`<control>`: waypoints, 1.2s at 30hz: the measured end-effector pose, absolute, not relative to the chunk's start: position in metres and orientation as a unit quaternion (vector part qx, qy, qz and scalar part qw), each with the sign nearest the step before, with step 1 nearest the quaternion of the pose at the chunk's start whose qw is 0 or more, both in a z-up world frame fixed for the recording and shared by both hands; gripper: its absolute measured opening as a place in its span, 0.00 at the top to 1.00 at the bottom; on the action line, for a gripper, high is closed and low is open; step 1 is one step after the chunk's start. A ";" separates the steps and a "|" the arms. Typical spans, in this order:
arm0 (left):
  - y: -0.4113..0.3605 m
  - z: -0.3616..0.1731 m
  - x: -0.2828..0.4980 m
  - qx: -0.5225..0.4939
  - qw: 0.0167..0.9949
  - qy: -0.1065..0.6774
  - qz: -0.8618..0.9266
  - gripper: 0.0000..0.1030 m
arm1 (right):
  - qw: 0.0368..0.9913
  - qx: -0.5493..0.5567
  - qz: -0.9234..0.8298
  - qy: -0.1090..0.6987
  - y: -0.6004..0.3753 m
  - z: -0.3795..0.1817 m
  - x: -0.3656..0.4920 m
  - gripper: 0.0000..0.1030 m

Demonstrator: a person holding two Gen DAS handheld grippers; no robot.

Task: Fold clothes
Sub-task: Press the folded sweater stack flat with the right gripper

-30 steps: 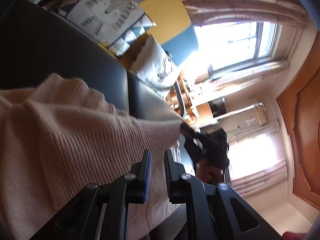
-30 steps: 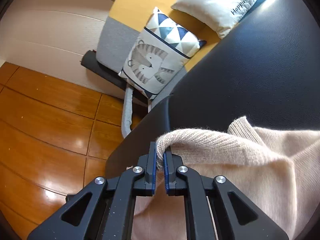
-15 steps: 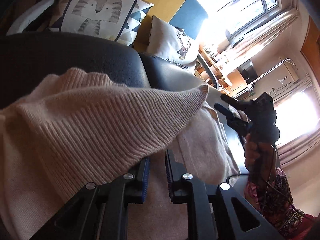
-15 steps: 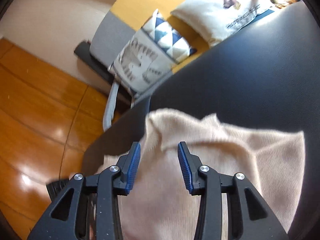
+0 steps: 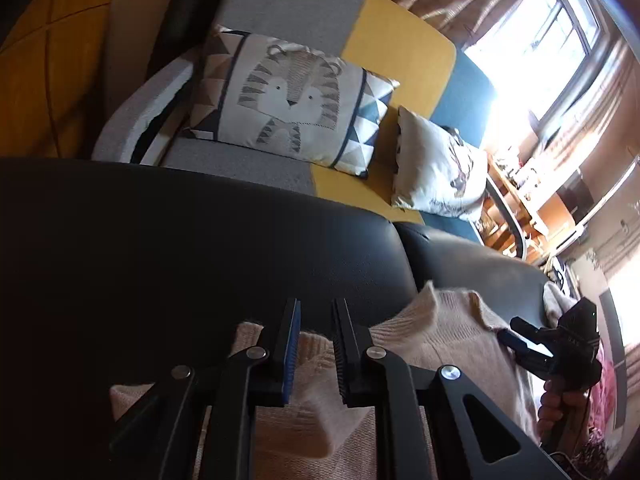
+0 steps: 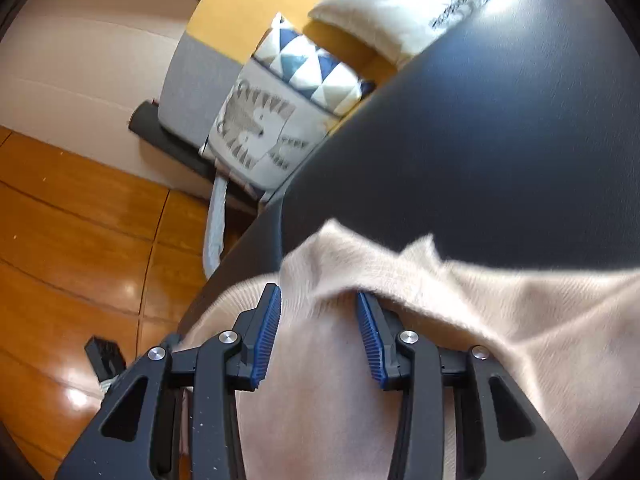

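Observation:
A pale pink knit sweater [image 5: 440,332] lies on a black leather seat [image 5: 200,240]. My left gripper [image 5: 317,308] hovers over the sweater's near edge, its fingers a narrow gap apart with nothing pinched between them. My right gripper [image 6: 318,300] stands wide open low over the sweater [image 6: 500,320], and a fold of knit drapes over its right fingertip [image 6: 366,320]. The left wrist view also shows the right gripper [image 5: 516,336] at the sweater's far side, held by a hand [image 5: 560,404].
Behind the leather seat [image 6: 500,140] is a grey, yellow and blue sofa with a tiger pillow [image 5: 288,96] and a white pillow [image 5: 436,168]. Glossy wooden floor [image 6: 80,220] lies to the left, with a small black object [image 6: 104,354] on it. A bright window [image 5: 540,40] is far right.
My right gripper opened and let go of the sweater's edge. The raised fold of sweater dropped flat onto the seat. The left gripper drew back to the sweater's near edge.

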State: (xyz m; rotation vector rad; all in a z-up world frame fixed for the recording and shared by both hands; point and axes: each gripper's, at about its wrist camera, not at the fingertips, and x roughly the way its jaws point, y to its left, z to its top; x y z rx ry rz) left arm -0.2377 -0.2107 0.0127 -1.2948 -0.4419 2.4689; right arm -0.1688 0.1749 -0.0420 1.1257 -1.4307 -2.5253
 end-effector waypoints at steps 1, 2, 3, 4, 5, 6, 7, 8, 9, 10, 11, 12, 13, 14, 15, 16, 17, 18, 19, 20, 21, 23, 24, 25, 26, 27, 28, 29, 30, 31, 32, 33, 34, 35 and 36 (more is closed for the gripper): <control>-0.216 0.011 -0.233 -0.450 0.158 -0.167 0.863 0.85 | -0.001 0.350 -0.818 -0.456 0.180 -0.038 -0.164 0.59; -0.220 0.010 -0.227 -0.448 0.158 -0.179 0.862 0.85 | -0.016 0.337 -0.825 -0.452 0.186 -0.033 -0.160 0.59; -0.217 0.008 -0.220 -0.447 0.158 -0.183 0.861 0.85 | -0.021 0.332 -0.829 -0.450 0.189 -0.030 -0.154 0.59; -0.213 0.008 -0.211 -0.445 0.157 -0.185 0.862 0.85 | -0.019 0.330 -0.830 -0.449 0.191 -0.028 -0.147 0.59; -0.211 0.007 -0.199 -0.445 0.157 -0.183 0.863 0.84 | -0.018 0.329 -0.832 -0.447 0.193 -0.026 -0.140 0.59; -0.209 0.004 -0.189 -0.446 0.155 -0.178 0.863 0.84 | -0.018 0.331 -0.831 -0.446 0.193 -0.025 -0.130 0.59; -0.209 0.001 -0.180 -0.452 0.153 -0.170 0.862 0.84 | -0.014 0.334 -0.830 -0.447 0.192 -0.025 -0.122 0.58; -0.210 -0.002 -0.171 -0.457 0.151 -0.164 0.861 0.83 | -0.009 0.340 -0.830 -0.442 0.189 -0.025 -0.114 0.55; -0.214 -0.005 -0.165 -0.459 0.151 -0.162 0.860 0.83 | -0.004 0.346 -0.831 -0.435 0.185 -0.025 -0.104 0.55; -0.218 -0.007 -0.160 -0.461 0.151 -0.161 0.860 0.83 | 0.001 0.352 -0.833 -0.427 0.181 -0.026 -0.094 0.55; -0.222 -0.009 -0.154 -0.463 0.151 -0.159 0.859 0.83 | 0.004 0.358 -0.835 -0.417 0.178 -0.026 -0.084 0.55; -0.226 -0.011 -0.148 -0.465 0.151 -0.158 0.858 0.82 | 0.004 0.364 -0.839 -0.404 0.175 -0.026 -0.073 0.55; -0.229 -0.013 -0.142 -0.467 0.151 -0.156 0.857 0.82 | 0.003 0.370 -0.844 -0.388 0.170 -0.025 -0.062 0.55; -0.233 -0.015 -0.136 -0.469 0.151 -0.154 0.857 0.81 | -0.003 0.377 -0.850 -0.368 0.167 -0.024 -0.053 0.55; -0.237 -0.017 -0.130 -0.470 0.152 -0.153 0.856 0.81 | -0.013 0.384 -0.857 -0.344 0.164 -0.023 -0.045 0.55; -0.241 -0.019 -0.124 -0.472 0.152 -0.151 0.855 0.81 | -0.020 0.388 -0.863 -0.322 0.160 -0.021 -0.038 0.55; -0.245 -0.021 -0.118 -0.474 0.152 -0.150 0.854 0.80 | -0.026 0.391 -0.869 -0.301 0.157 -0.019 -0.031 0.55; -0.248 -0.023 -0.112 -0.476 0.152 -0.148 0.853 0.80 | -0.024 0.396 -0.871 -0.290 0.158 -0.018 -0.026 0.55; -0.251 -0.025 -0.108 -0.479 0.153 -0.148 0.852 0.80 | -0.018 0.401 -0.871 -0.284 0.159 -0.019 -0.021 0.55; -0.250 -0.026 -0.109 -0.482 0.157 -0.152 0.849 0.79 | -0.012 0.407 -0.870 -0.278 0.161 -0.019 -0.016 0.55; -0.250 -0.028 -0.110 -0.485 0.162 -0.156 0.845 0.78 | -0.013 0.409 -0.869 -0.278 0.164 -0.020 -0.013 0.55; -0.248 -0.030 -0.112 -0.491 0.170 -0.164 0.838 0.78 | -0.016 0.408 -0.866 -0.287 0.174 -0.020 -0.011 0.55; -0.248 -0.031 -0.114 -0.495 0.175 -0.168 0.835 0.77 | -0.012 0.407 -0.865 -0.295 0.179 -0.020 -0.011 0.55; -0.247 -0.033 -0.115 -0.498 0.179 -0.172 0.831 0.77 | -0.006 0.406 -0.863 -0.302 0.182 -0.019 -0.012 0.55; -0.246 -0.034 -0.116 -0.501 0.183 -0.176 0.827 0.77 | -0.004 0.407 -0.861 -0.304 0.184 -0.019 -0.013 0.55; -0.245 -0.035 -0.117 -0.504 0.188 -0.180 0.824 0.77 | -0.002 0.411 -0.860 -0.303 0.184 -0.020 -0.016 0.55; -0.245 -0.036 -0.118 -0.507 0.192 -0.184 0.820 0.77 | 0.000 0.416 -0.859 -0.299 0.184 -0.021 -0.019 0.55; -0.244 -0.038 -0.119 -0.510 0.197 -0.188 0.816 0.77 | 0.003 0.421 -0.858 -0.296 0.184 -0.022 -0.023 0.55; -0.243 -0.039 -0.120 -0.513 0.201 -0.192 0.812 0.77 | 0.007 0.427 -0.856 -0.290 0.182 -0.023 -0.026 0.55; -0.242 -0.040 -0.121 -0.516 0.205 -0.196 0.808 0.76 | 0.013 0.434 -0.855 -0.284 0.180 -0.025 -0.030 0.55; -0.242 -0.042 -0.122 -0.519 0.209 -0.200 0.804 0.76 | 0.019 0.440 -0.854 -0.277 0.178 -0.027 -0.033 0.55; -0.241 -0.043 -0.123 -0.522 0.214 -0.204 0.800 0.76 | 0.021 0.447 -0.852 -0.271 0.176 -0.030 -0.036 0.55; -0.240 -0.044 -0.124 -0.524 0.218 -0.208 0.796 0.76 | 0.022 0.454 -0.850 -0.265 0.174 -0.034 -0.038 0.55; -0.240 -0.045 -0.126 -0.527 0.222 -0.212 0.793 0.75 | 0.023 0.456 -0.849 -0.264 0.174 -0.036 -0.039 0.55; -0.240 -0.046 -0.126 -0.528 0.222 -0.215 0.791 0.75 | 0.025 0.455 -0.850 -0.265 0.173 -0.038 -0.039 0.55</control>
